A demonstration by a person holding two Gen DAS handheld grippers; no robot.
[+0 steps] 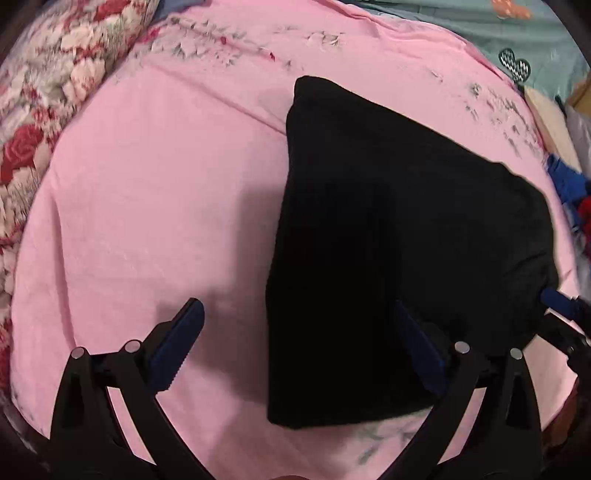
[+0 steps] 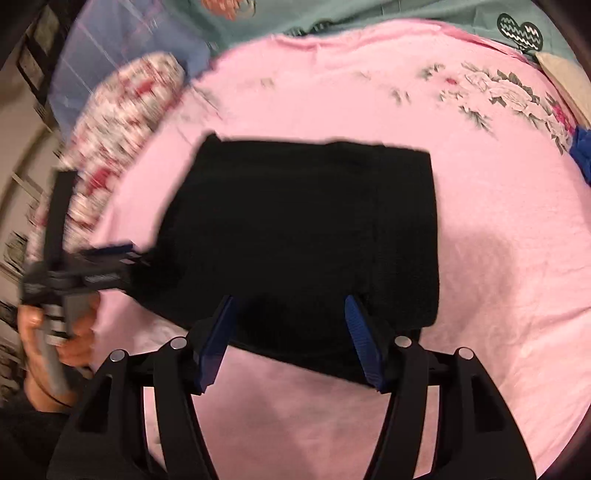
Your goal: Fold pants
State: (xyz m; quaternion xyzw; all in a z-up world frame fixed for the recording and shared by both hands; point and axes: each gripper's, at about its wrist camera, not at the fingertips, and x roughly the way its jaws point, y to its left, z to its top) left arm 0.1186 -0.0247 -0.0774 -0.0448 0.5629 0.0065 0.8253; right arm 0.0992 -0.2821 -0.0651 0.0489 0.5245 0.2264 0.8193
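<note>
On the bed, spread with a pink sheet (image 1: 147,206) printed with roses, the black pants (image 1: 388,240) lie folded into a compact, thick slab, and both tools are right over them. From the left wrist camera, the left hand-held gripper (image 1: 295,343) stands wide apart: one blue-padded finger hangs over bare pink sheet, the other sits at the pants' near edge, dark against dark, and I can't say whether it touches the cloth. Nothing is pinched between them. At the far right of that view the right hand-held gripper (image 1: 565,314) pokes in at the corner of the bundle, its blue tip against the black fabric.

Switch to the right wrist camera: the pants (image 2: 295,229) fill the middle, roughly rectangular, edges fairly square. The right hand-held gripper (image 2: 291,339) is also parted, both blue fingers over the near edge of the pants, with cloth showing between them but not clamped. Off to the left, blurred, the left hand-held gripper (image 2: 114,262) meets the pants' left corner, and the person's hand (image 2: 55,343) grips its handle. A floral quilt (image 1: 48,92) is bunched along the bed's edge beside the sheet, and a teal cloth (image 2: 369,14) lies at the far side.
</note>
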